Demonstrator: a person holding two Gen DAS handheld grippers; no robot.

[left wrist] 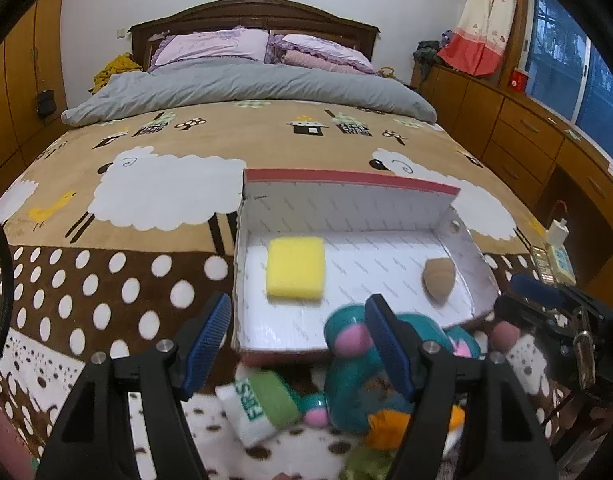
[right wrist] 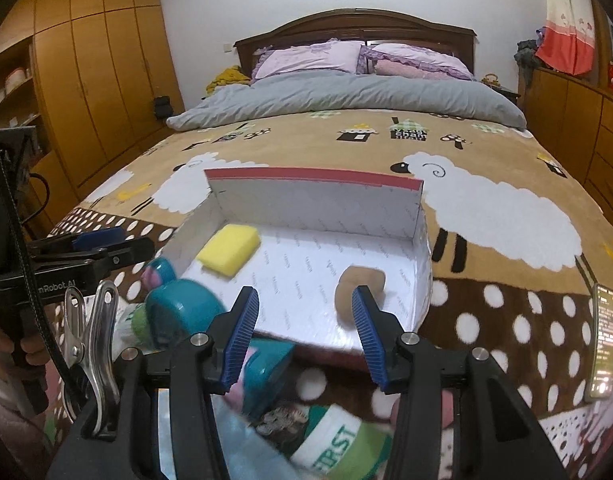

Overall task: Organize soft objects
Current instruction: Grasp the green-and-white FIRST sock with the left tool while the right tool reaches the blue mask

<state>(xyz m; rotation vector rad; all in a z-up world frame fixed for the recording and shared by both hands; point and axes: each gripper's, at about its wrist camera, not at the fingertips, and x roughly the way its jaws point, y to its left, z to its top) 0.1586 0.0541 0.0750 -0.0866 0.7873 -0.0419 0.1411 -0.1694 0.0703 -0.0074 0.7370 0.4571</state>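
An open white box with a red rim (left wrist: pixel 346 178) (right wrist: pixel 306 174) lies on the sheep-pattern blanket. Inside it are a yellow sponge (left wrist: pixel 296 272) (right wrist: pixel 230 248) at the left and a brown teardrop sponge (left wrist: pixel 438 276) (right wrist: pixel 360 284) at the right. In front of the box lies a heap of soft things: a teal and pink plush toy (left wrist: pixel 350 364) (right wrist: pixel 182 312) and a green-and-white sock (left wrist: pixel 262 404) (right wrist: pixel 338 444). My left gripper (left wrist: pixel 298 344) hangs open above the box's near edge. My right gripper (right wrist: pixel 306 336) is open too, with nothing between its pads.
A grey duvet (left wrist: pixel 246 88) and pink pillows (right wrist: pixel 310 58) cover the bed's far half. Wooden wardrobes (right wrist: pixel 98 80) stand at the left, and a drawer unit (left wrist: pixel 526 132) at the right. A phone (right wrist: pixel 604 340) lies on the blanket's right edge, near a white charger (left wrist: pixel 558 232).
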